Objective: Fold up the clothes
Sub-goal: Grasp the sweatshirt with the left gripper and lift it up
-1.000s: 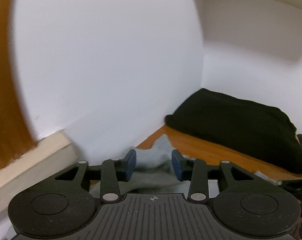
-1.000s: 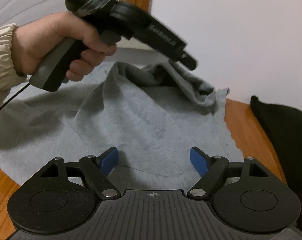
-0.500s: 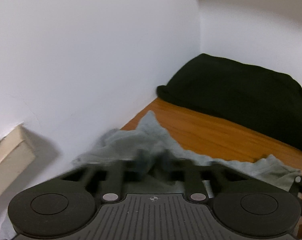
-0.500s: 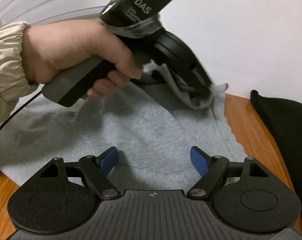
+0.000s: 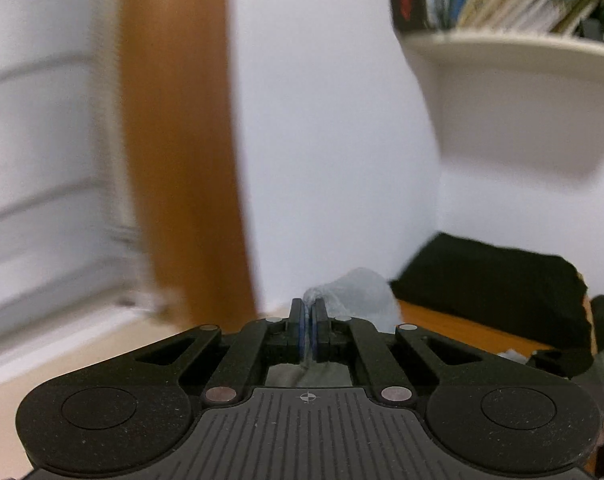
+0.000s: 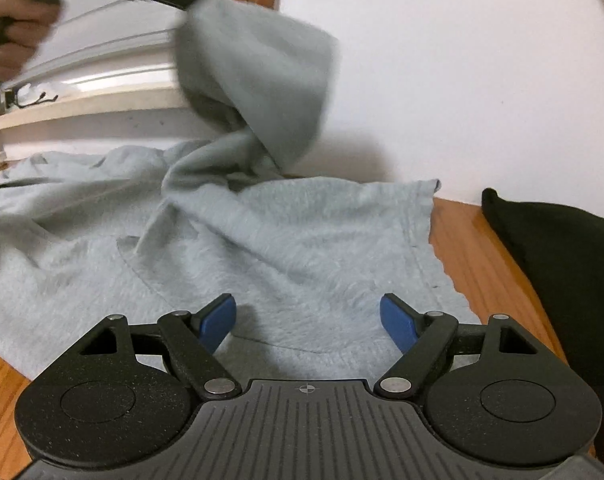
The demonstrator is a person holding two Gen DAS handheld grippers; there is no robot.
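The left gripper (image 5: 309,322) is clamped on a corner of the grey sweatshirt (image 6: 286,248), lifting it off the worktop (image 6: 474,248), probably to fold it over. The right gripper (image 6: 308,322) hangs wide open and empty above the hem, near the worktop's front edge, apparently ready to pin it.

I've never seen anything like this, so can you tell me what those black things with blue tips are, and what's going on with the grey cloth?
Those are two grabbing tools, each held in a person's hand. Each tool carries a small camera looking along its two fingers, so each picture is what one tool sees.

In the left tool's picture, the left gripper is squeezed shut on a bit of the grey garment. In the right tool's picture you see the same thing from across the table: the hand lifts that tool, and part of the garment hangs from it while the rest lies on the wooden table.

The right gripper is open above the cloth, holding nothing. A black folded garment lies beside it. The person is folding clothes.
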